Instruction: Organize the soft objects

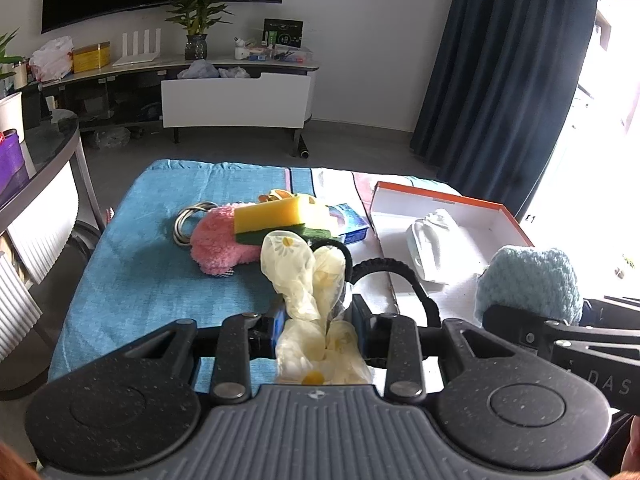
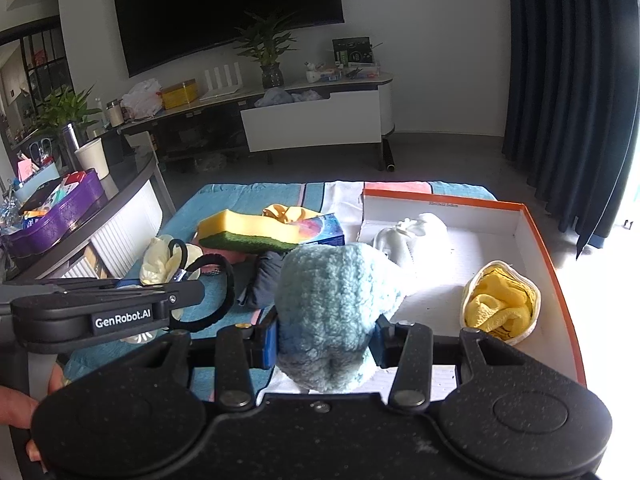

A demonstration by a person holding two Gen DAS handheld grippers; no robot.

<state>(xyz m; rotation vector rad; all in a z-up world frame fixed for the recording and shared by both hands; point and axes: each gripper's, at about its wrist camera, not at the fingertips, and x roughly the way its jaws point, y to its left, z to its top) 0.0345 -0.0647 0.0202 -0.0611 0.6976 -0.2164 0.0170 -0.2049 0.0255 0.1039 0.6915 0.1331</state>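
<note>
Left wrist view: the left gripper (image 1: 320, 320) has its jaws pinched on a cream sheer scrunchie (image 1: 298, 276) printed with small daisies; the gauzy fabric bunches between the blue pads and puffs out above and below them, and a black elastic headband (image 1: 400, 276) loops off it to the right. It is held above the near edge of the table, which is covered with a blue towel (image 1: 160, 264). Toward the middle of the table lies a heap: a fluffy pink item (image 1: 216, 240), a yellow sponge with a green scouring layer (image 1: 280, 222) on top of it, a blue packet (image 1: 348, 226) just beside the sponge, and a coiled grey cable (image 1: 186, 224) at the pink item's left. An orange-rimmed white box (image 1: 452, 204) sits at the table's right side with a white soft item (image 1: 430, 244) inside.

Right wrist view: the right gripper (image 2: 326, 344) has its jaws clamped on a light blue fuzzy knit piece (image 2: 332, 300), thick and rounded, bulging well past the pads on every side. It is held over the near left part of the box (image 2: 556, 248), at the table's near right. In the box, a cream pouch stuffed with yellow cloth (image 2: 500, 304) lies against the right wall, well apart from the white item (image 2: 416, 236). A dark navy cloth (image 2: 266, 280) lies on the towel (image 2: 224, 200) just left of the blue knit piece.
</note>
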